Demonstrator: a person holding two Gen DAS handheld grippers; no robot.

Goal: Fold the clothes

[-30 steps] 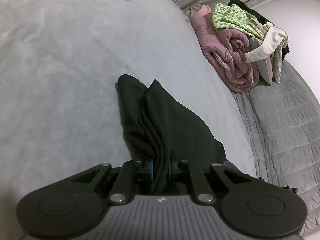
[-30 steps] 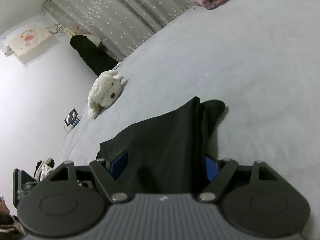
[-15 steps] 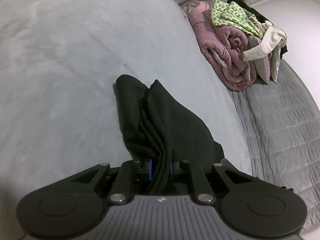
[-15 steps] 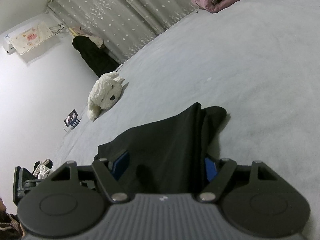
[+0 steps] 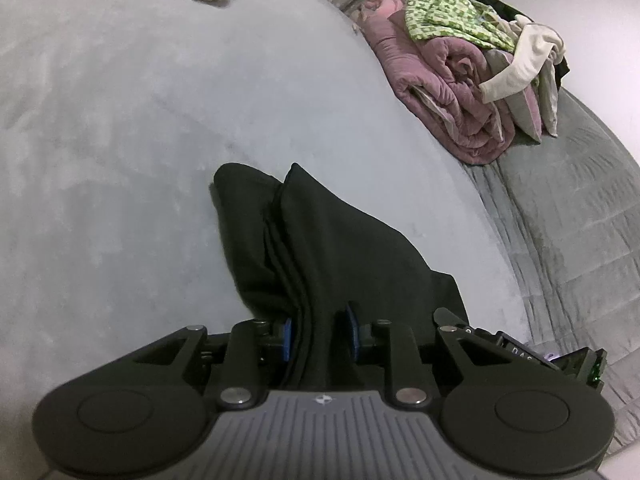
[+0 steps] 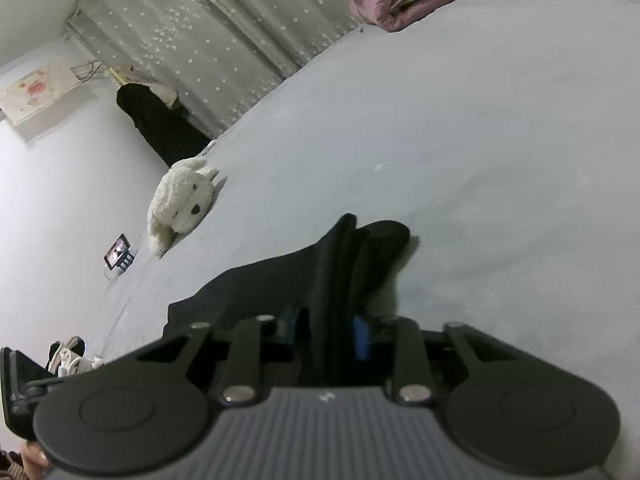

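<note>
A black garment (image 5: 320,248) lies folded in layers on the pale grey bed (image 5: 120,140). My left gripper (image 5: 318,336) is shut on the garment's near edge, the blue pads pressing bunched cloth. In the right wrist view the same black garment (image 6: 304,276) runs between my right gripper's (image 6: 332,336) blue pads, which are closed on its folded edge. Both grippers hold the cloth just above the bed surface. The garment's far end rests on the bed.
A pile of clothes and a mauve quilt (image 5: 460,80) sits at the bed's far right, over a grey quilted cover (image 5: 580,220). A white plush dog (image 6: 180,204) lies on the bed near the starred curtain (image 6: 240,40). A phone (image 6: 118,256) stands at the bed's edge.
My right gripper has closed from wide open onto the garment's folded edge. The left gripper keeps its grip; its pads now stand a little wider on thicker cloth.
</note>
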